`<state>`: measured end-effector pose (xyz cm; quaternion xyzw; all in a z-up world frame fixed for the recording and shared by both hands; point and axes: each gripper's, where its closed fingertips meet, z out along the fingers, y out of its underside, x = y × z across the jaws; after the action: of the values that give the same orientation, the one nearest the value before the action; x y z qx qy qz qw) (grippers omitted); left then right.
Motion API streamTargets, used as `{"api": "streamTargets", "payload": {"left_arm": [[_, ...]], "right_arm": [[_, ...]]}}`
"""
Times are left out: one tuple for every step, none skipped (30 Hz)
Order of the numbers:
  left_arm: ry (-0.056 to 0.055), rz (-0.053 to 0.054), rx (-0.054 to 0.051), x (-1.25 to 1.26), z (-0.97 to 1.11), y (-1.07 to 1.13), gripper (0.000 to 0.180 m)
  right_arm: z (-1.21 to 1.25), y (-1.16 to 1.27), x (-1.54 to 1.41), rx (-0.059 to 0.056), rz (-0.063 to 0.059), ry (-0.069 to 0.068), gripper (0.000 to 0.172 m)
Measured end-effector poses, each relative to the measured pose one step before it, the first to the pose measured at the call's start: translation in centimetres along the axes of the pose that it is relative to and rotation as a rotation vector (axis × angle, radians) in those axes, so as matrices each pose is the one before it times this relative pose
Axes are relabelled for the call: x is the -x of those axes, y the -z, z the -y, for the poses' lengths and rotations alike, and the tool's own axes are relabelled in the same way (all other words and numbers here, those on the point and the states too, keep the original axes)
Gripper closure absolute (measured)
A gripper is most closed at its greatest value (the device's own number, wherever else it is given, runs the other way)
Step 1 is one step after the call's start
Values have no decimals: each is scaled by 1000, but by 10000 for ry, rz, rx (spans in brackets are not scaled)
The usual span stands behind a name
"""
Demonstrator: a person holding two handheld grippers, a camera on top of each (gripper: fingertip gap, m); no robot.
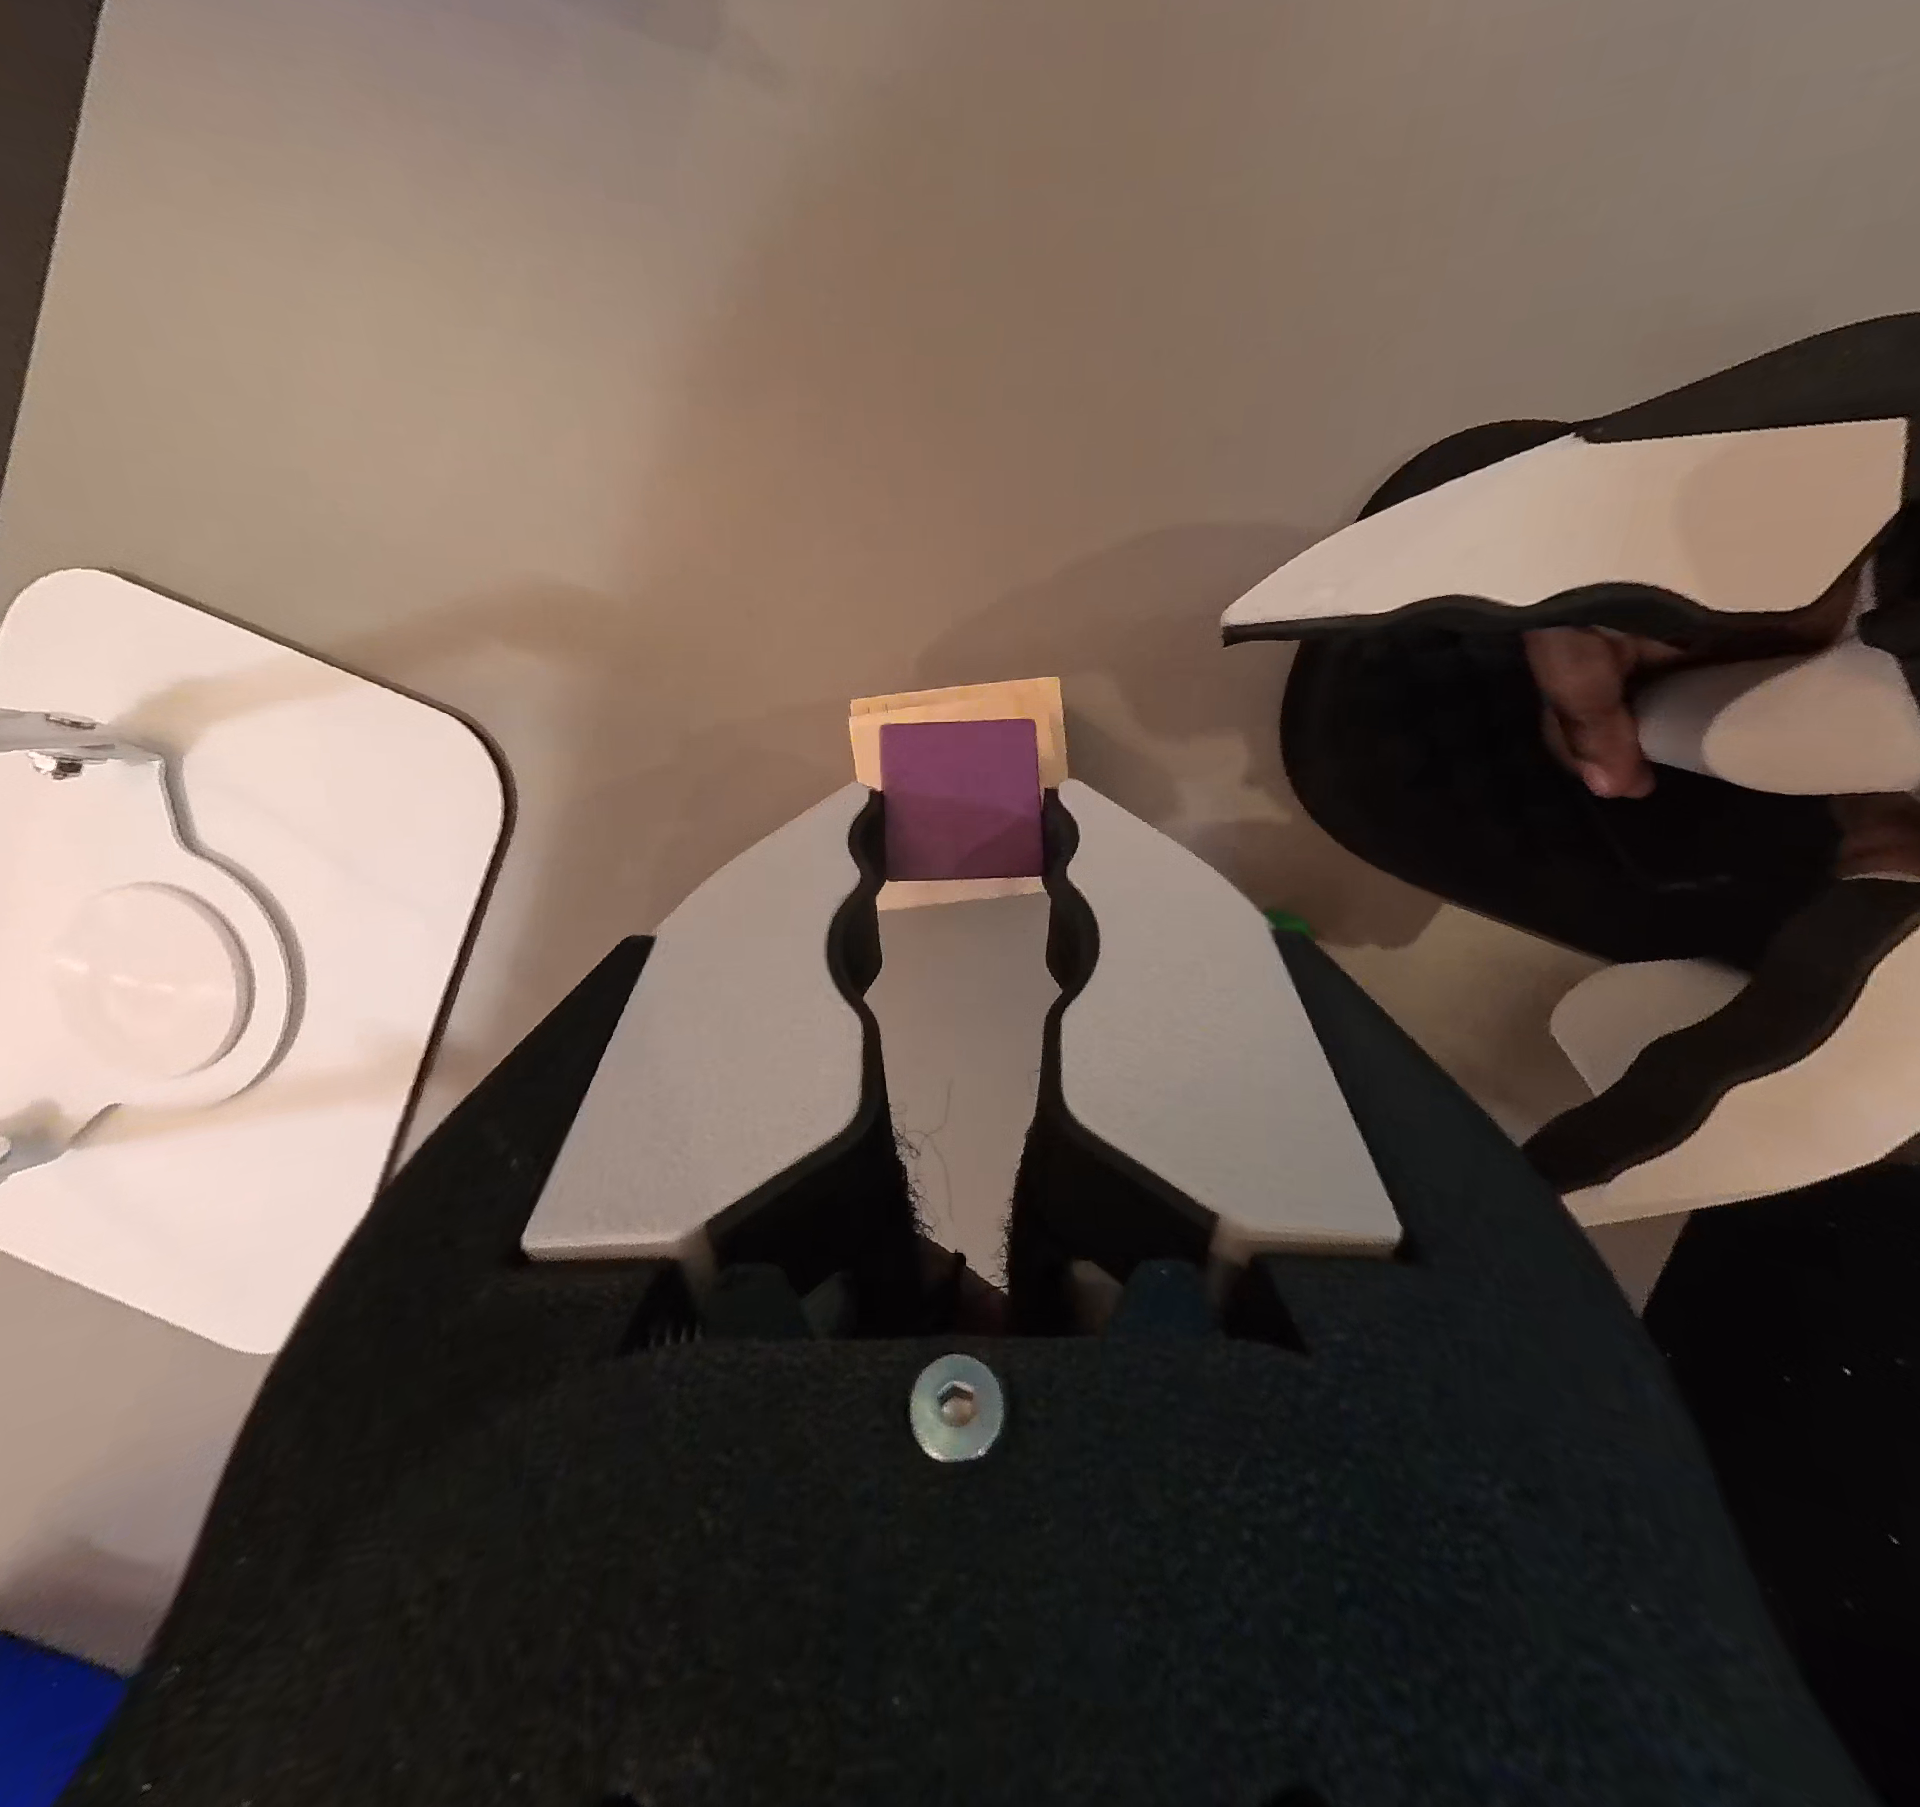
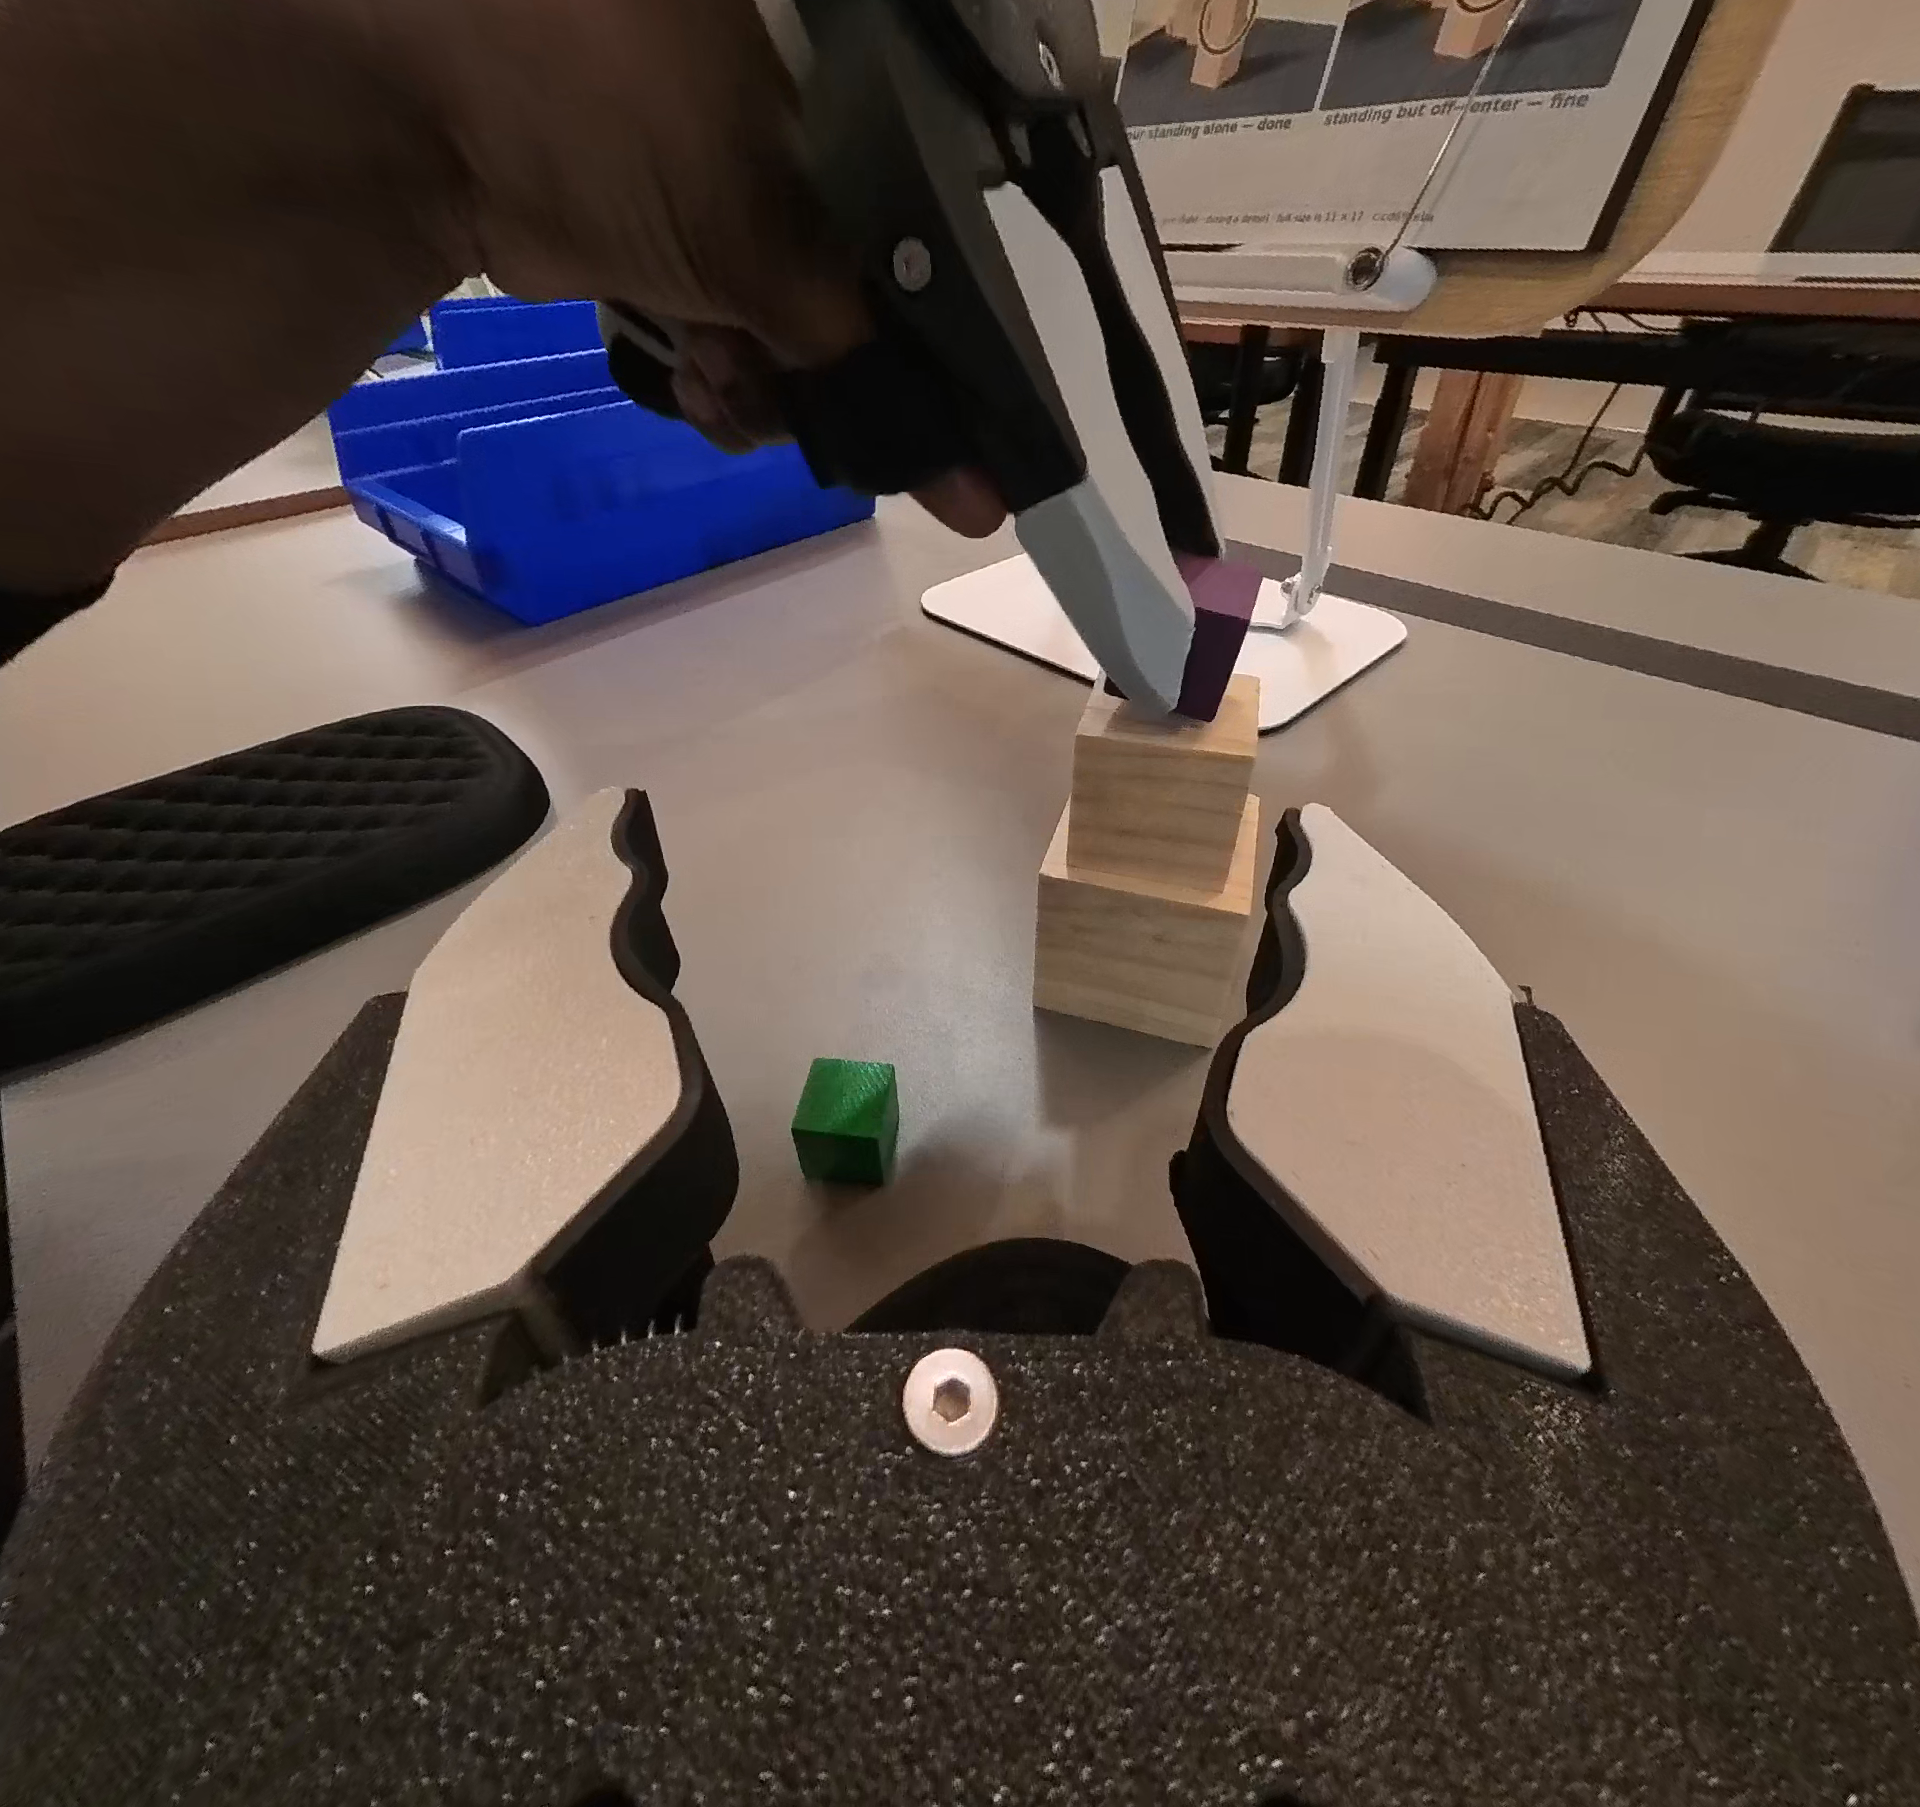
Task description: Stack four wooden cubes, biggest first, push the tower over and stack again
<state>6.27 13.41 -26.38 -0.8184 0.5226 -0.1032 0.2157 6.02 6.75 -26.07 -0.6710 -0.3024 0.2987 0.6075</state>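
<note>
The left gripper (image 1: pixel 961 801) pinches a purple block (image 1: pixel 958 801), tilted, touching the upper wooden block (image 2: pixel 1164 791); level it before letting go. The right gripper (image 2: pixel 961 926) is spread wide, low over the counter (image 2: pixel 831 822) near a green cube (image 2: pixel 844 1120).

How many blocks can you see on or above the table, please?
4: two wooden blocks stacked, the lower on the table, the upper on it; a purple block in the left gripper atop the stack; a green block by the right gripper.

Your left gripper (image 1: pixel 961 801) and right gripper (image 2: pixel 961 884) are both showing black, grainy foam-like bodies, each with a silver hex screw (image 1: pixel 956 1412) at centre. Their fingers (image 2: pixel 520 1051) are wearing flat grey plates edged with wavy black pads.
</note>
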Motion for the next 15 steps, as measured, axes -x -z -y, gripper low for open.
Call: {"api": "streamTargets", "payload": {"left_arm": [[15, -24, -80, -23, 90, -5, 153], [36, 17, -66, 38, 81, -24, 153], [23, -14, -2, -16, -7, -66, 153], [-4, -37, 42, -61, -81, -103, 153], [-15, -5, 28, -14, -49, -108, 152], [1, 22, 20, 4, -45, -99, 152], [7, 10, 31, -10, -43, -89, 152], [-9, -9, -17, -35, 8, -59, 153], [8, -16, -53, -33, 43, -57, 153], [42, 8, -33, 20, 5, -17, 151], [45, 3, -35, 25, 13, 1, 144], [51, -28, -18, -6, -18, 6, 137], [35, -13, -14, -15, -25, 24, 132], [-2, -7, -15, -15, -48, 61, 127], [-15, 34, -21, 39, -44, 105, 121]], "right_arm": [[-5, 9, -6, 3, -6, 7, 63], [10, 1, -5, -8, -7, 5, 63], [15, 4, 8, -13, -2, 7, 63], [-3, 0, 16, 2, 6, 8, 63], [-14, -13, 8, 12, 4, 2, 63], [-18, -17, -8, 16, -3, 2, 63], [-17, -20, 9, 23, -1, 11, 63], [-27, -14, 9, 14, -1, 14, 63], [11, -8, 4, -1, -6, 12, 63], [7, 0, 8, -6, -3, 14, 63], [11, 13, 0, -10, -2, 9, 63], [13, -1, 5, -11, -1, 2, 63], [-1, 6, 5, 0, 1, 6, 63], [-3, -4, -4, 3, 4, 2, 63], [5, -3, 12, -4, 6, -7, 63]]}}
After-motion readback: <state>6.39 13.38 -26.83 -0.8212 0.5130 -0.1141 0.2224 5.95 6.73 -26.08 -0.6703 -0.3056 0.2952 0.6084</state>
